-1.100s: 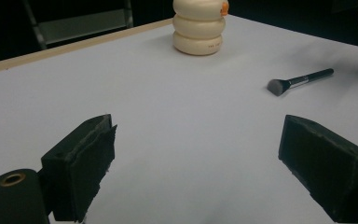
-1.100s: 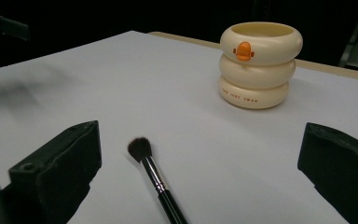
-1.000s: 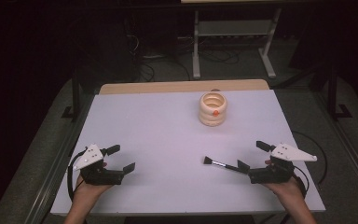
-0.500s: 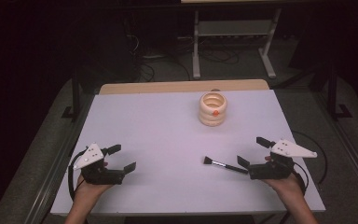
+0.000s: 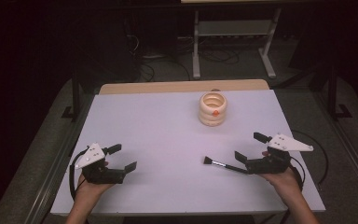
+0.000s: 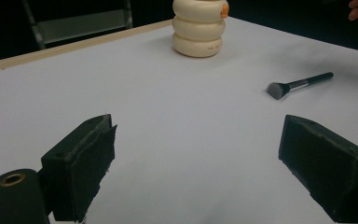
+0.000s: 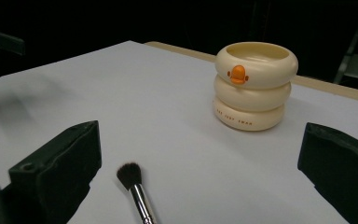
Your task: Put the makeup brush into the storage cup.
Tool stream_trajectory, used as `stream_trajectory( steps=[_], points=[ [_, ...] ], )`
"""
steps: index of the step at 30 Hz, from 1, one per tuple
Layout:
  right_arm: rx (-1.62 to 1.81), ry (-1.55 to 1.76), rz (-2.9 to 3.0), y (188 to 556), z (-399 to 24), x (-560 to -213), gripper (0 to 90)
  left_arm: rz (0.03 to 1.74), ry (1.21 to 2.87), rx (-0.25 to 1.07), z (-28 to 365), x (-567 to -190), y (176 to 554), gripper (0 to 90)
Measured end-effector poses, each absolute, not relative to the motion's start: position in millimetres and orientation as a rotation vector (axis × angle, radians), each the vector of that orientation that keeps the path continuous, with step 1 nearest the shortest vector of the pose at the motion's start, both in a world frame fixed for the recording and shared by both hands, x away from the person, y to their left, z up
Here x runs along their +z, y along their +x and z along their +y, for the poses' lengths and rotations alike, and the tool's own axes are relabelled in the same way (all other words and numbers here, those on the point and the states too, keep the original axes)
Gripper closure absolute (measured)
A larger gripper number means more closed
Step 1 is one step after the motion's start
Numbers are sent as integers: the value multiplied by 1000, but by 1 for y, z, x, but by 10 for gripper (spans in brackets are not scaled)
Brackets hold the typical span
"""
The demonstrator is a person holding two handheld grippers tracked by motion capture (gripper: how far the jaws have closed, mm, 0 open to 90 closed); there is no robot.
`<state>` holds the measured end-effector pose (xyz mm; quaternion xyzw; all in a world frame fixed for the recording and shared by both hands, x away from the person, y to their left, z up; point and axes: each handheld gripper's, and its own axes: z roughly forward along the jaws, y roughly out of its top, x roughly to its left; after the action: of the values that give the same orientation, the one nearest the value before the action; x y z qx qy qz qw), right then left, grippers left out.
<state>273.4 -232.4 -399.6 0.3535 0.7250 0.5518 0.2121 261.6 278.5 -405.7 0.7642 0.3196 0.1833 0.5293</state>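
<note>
Two hand-held grippers are shown low over a white table (image 5: pixel 168 121), each held from the near edge by a hand. The left gripper (image 5: pixel 120 157) is seen with its jaws spread wide; nothing is enclosed between them, and only bare tabletop is framed in the gap in the left gripper view (image 6: pixel 196 163). The right gripper (image 5: pixel 251 147) is likewise seen with its jaws parted wide and nothing clamped.

A makeup brush (image 5: pixel 221 164) is laid flat on the table, with its dark bristle head pointed away from the right gripper and its handle end brought up beside the inner jaw of that gripper; whether handle and jaw are touching cannot be told. In the right gripper view the brush (image 7: pixel 137 193) is placed low in the gap between the jaws, nearer the left-hand jaw, with the bristles turned forward. In the left gripper view the brush (image 6: pixel 298 85) is found ahead of and beyond the right-hand jaw, well apart from it.

A cream holder (image 5: pixel 212 109), formed as three stacked rings with a small orange beak on the top ring, is stood upright well ahead of both pairs of jaws. In the right gripper view the holder (image 7: pixel 255 91) is seen beyond the gap, toward the right-hand jaw; its open top is visible.
</note>
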Motion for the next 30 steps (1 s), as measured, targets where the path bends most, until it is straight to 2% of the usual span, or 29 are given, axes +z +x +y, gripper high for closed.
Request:
stream_trajectory(
  steps=[30],
  points=[
    [1552,952,2029,298,-218,-390,0,765,1802,432,280,-407,257,101]
  ],
)
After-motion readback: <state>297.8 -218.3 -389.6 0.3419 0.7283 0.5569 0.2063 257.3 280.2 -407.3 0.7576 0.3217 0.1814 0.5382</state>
